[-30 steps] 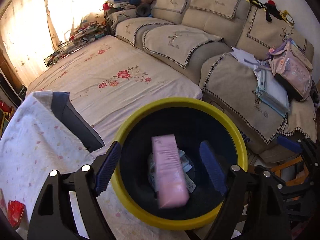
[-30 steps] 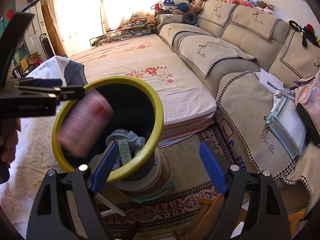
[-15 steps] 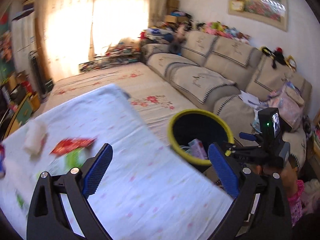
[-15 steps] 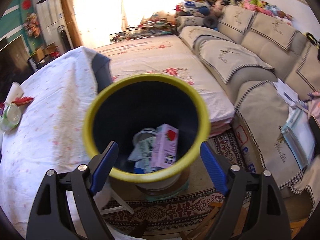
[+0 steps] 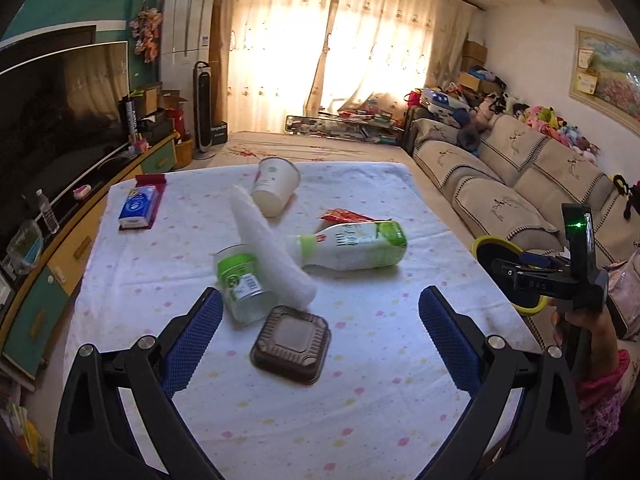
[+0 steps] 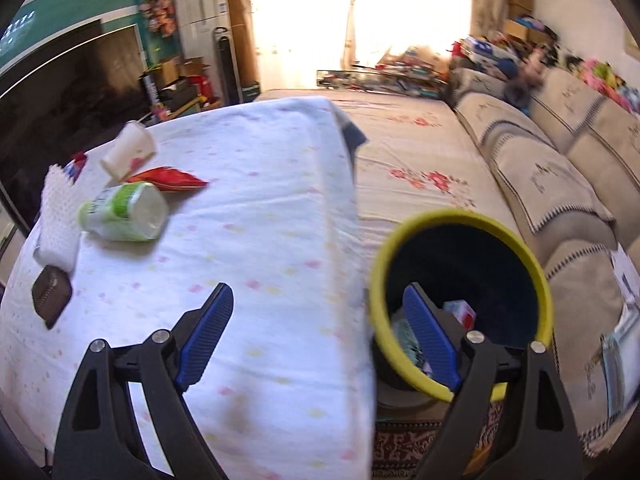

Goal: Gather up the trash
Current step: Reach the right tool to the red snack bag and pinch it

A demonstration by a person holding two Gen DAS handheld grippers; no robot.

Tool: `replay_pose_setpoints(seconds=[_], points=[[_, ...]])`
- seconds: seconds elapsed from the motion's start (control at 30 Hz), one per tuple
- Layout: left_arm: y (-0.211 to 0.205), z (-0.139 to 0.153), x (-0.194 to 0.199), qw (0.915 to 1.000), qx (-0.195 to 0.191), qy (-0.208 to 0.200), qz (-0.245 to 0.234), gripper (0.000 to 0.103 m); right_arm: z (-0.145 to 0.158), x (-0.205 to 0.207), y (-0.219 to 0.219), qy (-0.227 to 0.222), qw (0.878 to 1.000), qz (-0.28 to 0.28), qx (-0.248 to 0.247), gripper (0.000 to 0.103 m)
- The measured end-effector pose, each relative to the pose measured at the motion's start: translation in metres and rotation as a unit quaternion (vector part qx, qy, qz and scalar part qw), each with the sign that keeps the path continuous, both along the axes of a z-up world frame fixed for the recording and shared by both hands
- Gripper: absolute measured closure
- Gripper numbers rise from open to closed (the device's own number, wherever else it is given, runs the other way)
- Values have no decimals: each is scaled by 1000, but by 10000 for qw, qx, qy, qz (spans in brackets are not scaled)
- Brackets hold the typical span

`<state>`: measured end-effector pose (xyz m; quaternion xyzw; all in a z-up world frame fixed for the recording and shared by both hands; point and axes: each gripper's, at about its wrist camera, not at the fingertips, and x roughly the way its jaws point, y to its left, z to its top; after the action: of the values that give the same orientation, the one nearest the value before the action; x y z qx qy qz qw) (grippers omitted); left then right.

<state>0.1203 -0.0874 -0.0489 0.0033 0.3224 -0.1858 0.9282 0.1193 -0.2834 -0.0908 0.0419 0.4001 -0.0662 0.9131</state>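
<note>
Your left gripper (image 5: 320, 334) hovers above the table (image 5: 360, 408), its blue fingers (image 5: 192, 340) spread wide and empty. Going left to right across the dotted white cloth: a blue tissue pack (image 5: 138, 208) lies at the far left edge. A clear plastic cup with a green label (image 5: 242, 282) lies on its side, with a white foam sleeve (image 5: 268, 252) leaning across it. A brown square lid (image 5: 291, 344) sits nearest you, between the fingers. A paper cup (image 5: 276, 190) lies tipped at the far side. A green and white bottle (image 5: 352, 246) lies flat, touching a red wrapper (image 5: 344, 216). Your right gripper (image 6: 320, 340) is also spread wide, empty, over the table's edge. Just right of the table stands the yellow-rimmed bin (image 6: 532, 264) with trash inside.
</note>
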Motion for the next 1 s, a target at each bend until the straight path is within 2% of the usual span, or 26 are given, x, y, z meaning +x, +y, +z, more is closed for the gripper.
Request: replay_pose_setpoints(seconds=[0.1, 0.3, 0.5, 0.67, 0.8, 1.0], points=[[20, -4, 2, 9999, -13, -7, 164, 6, 11, 26, 26, -53, 9991, 408, 80, 20], [31, -11, 8, 9995, -57, 105, 281, 6, 33, 89, 77, 16, 9923, 1214, 235, 20], [22, -16, 17, 9992, -68, 214, 319, 6, 25, 162, 119, 618, 9808, 1835, 212, 20], [24, -24, 23, 9988, -88, 326, 348, 6, 3, 195, 140, 1187, 9684, 2194, -24, 20], [28, -30, 25, 9984, -135, 403, 385, 6, -12, 211, 149, 1430, 9654, 2150, -367, 20], [32, -36, 27, 9981, -166, 444, 406, 6, -27, 229, 133, 1674, 9669, 1892, -349, 21]])
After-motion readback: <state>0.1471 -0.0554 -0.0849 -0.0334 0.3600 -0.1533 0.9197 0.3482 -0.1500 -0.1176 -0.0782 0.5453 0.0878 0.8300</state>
